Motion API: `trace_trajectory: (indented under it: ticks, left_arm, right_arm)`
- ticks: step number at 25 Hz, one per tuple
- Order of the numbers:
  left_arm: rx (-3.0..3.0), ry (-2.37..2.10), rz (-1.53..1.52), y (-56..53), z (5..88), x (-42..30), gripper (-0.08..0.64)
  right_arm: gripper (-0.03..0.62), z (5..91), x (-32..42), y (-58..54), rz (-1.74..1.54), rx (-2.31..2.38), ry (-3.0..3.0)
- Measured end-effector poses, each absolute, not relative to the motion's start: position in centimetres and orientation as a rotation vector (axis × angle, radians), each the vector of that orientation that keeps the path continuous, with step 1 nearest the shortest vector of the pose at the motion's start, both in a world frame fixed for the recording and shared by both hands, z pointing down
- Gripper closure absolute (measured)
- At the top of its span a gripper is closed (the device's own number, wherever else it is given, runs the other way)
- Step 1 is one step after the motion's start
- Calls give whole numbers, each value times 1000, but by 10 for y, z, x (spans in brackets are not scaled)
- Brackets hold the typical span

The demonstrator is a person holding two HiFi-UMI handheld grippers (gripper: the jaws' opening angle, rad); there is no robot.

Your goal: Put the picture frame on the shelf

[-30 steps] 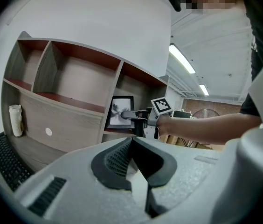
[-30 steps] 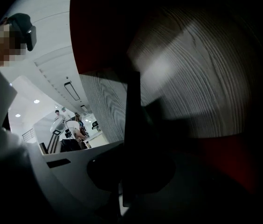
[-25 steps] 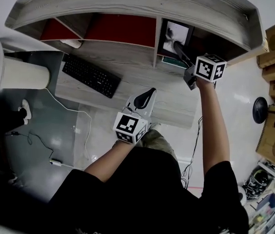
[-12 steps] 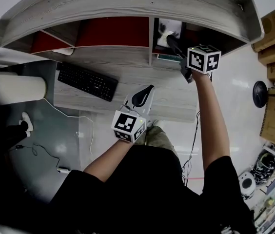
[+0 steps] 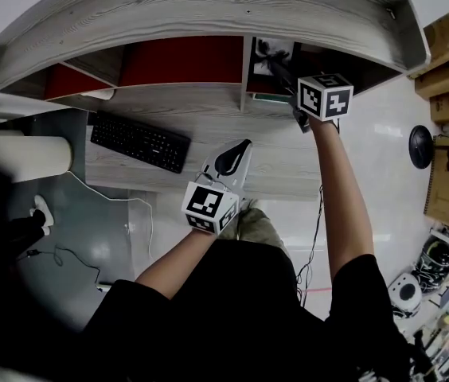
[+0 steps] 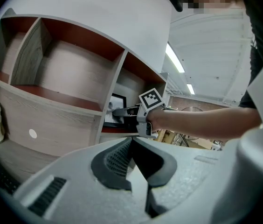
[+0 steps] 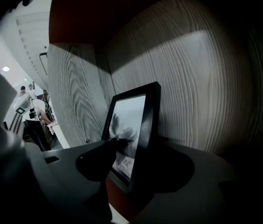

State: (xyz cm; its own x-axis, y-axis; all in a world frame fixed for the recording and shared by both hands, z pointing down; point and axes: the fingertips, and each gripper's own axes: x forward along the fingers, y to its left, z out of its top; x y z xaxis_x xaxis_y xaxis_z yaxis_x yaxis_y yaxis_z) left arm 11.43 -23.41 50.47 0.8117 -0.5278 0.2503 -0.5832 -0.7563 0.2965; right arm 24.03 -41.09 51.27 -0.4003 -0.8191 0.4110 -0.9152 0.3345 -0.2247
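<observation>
Head view. The picture frame [image 5: 273, 53] stands in the right-hand compartment of the shelf [image 5: 208, 6], just right of the divider. My right gripper [image 5: 280, 72] reaches into that compartment. The left gripper [image 5: 236, 151] hangs well apart from it, over the desk [image 5: 280, 173], with a keyboard [image 5: 141, 139] off to its left.

Left gripper view. The left gripper [image 6: 131, 146] has its pads pressed together at the tips with nothing between them. Beyond it, the right gripper [image 6: 124, 112] is at the picture frame [image 6: 117, 107] inside the compartment.

Right gripper view. The picture frame [image 7: 134, 125] stands on the red compartment floor [image 7: 122, 204], slightly tilted toward the wood-grain panel [image 7: 192, 87] behind it. The right gripper [image 7: 138, 155] straddles the frame's lower edge. Its jaws are opening, and the pads no longer appear to press on it.

Handling notes. I judge the frame rigid and light, with a smooth, breakable front. Take hold across the black moulding, never on the picture face. Placement looks done, and a careless retreat could tip it.
</observation>
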Motion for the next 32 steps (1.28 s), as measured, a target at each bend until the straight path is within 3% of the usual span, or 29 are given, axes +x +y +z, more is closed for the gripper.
trace_trajectory:
  ticks: [9, 32]
  left_arm:
    - [2620, -839, 262, -249, 510, 117, 543]
    - [2620, -874, 183, -251, 496, 110, 543]
  right_arm:
    - [351, 503, 247, -423, 460, 1629, -2297]
    - [353, 483, 264, -397, 460, 1765, -2344]
